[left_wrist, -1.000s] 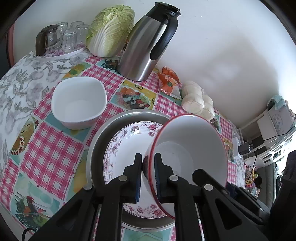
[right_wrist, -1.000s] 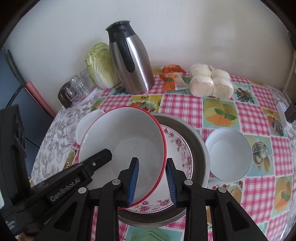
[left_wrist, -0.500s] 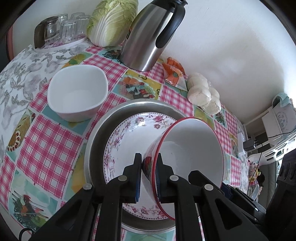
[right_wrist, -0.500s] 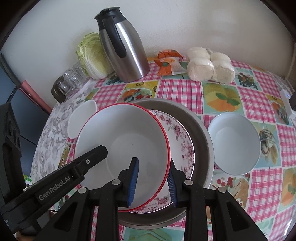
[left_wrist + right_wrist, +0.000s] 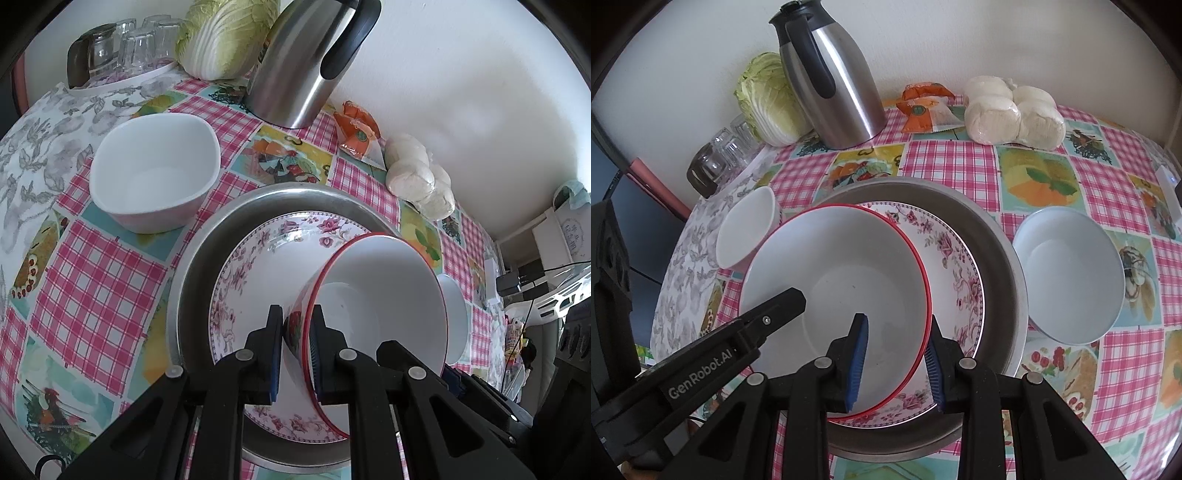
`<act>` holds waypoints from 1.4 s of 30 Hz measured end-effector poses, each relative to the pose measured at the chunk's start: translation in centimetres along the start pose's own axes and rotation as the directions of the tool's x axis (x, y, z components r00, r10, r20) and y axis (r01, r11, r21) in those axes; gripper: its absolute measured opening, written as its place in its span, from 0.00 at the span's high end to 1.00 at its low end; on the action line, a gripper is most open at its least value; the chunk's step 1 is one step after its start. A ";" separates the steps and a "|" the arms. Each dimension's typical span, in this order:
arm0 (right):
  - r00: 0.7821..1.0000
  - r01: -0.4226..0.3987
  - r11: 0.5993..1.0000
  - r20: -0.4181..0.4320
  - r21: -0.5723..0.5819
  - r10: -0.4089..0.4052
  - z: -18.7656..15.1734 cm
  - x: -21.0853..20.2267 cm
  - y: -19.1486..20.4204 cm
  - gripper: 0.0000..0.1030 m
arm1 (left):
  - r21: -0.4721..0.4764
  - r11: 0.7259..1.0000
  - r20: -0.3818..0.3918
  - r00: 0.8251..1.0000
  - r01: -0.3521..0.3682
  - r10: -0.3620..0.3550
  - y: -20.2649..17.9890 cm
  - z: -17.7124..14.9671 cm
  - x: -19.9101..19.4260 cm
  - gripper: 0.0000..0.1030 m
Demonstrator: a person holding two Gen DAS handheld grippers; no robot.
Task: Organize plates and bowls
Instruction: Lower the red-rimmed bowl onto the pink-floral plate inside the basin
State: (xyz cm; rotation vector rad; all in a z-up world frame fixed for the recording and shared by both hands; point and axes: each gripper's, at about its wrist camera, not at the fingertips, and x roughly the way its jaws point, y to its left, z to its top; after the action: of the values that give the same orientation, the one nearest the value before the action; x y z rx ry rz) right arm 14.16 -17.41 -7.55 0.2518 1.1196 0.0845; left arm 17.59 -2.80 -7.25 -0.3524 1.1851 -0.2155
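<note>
Fig.: L to R, square white bowl (image 5: 155, 173), then left gripper (image 5: 297, 345) clamped on the rim of the red-rimmed bowl (image 5: 380, 295), tilted over the floral plate (image 5: 258, 273) in the metal basin (image 5: 192, 280). Right gripper (image 5: 895, 356) straddles the opp. rim, pads apart, not pressing; round white bowl (image 5: 1067, 273) lies just right of the basin. Next move likely hinges on 1 relation: bowl's base sits directly above the plate's centre.

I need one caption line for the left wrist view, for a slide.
Left tool shut on the rim of a red-rimmed bowl, tilted over a floral plate in a metal basin.
</note>
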 end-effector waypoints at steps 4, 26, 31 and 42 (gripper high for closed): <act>1.000 0.001 1.000 -0.001 0.001 -0.001 0.0 0.0 0.0 0.68 | 0.001 1.000 -0.007 1.000 -0.004 0.004 0.0 -0.1 0.3 0.88; 1.000 0.003 1.000 -0.023 0.012 -0.003 -0.1 0.9 -0.3 0.68 | 0.007 1.000 -0.036 0.999 -0.023 0.023 -0.1 -0.3 1.8 0.87; 1.000 0.003 1.000 -0.024 0.012 -0.002 -0.1 0.9 -0.3 0.68 | 0.011 1.000 -0.035 0.999 -0.025 0.025 -0.2 -0.3 1.8 0.86; 1.000 0.007 1.000 -0.022 0.011 -0.007 -0.1 1.0 -0.3 0.68 | 0.023 0.999 -0.030 0.999 -0.029 0.029 -0.4 -0.3 1.9 0.84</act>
State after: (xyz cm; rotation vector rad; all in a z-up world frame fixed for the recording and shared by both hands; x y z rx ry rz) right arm 14.50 -17.47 -8.52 0.2578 1.1435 0.0748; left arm 18.03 -3.87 -8.87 -0.3133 1.2166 -0.2091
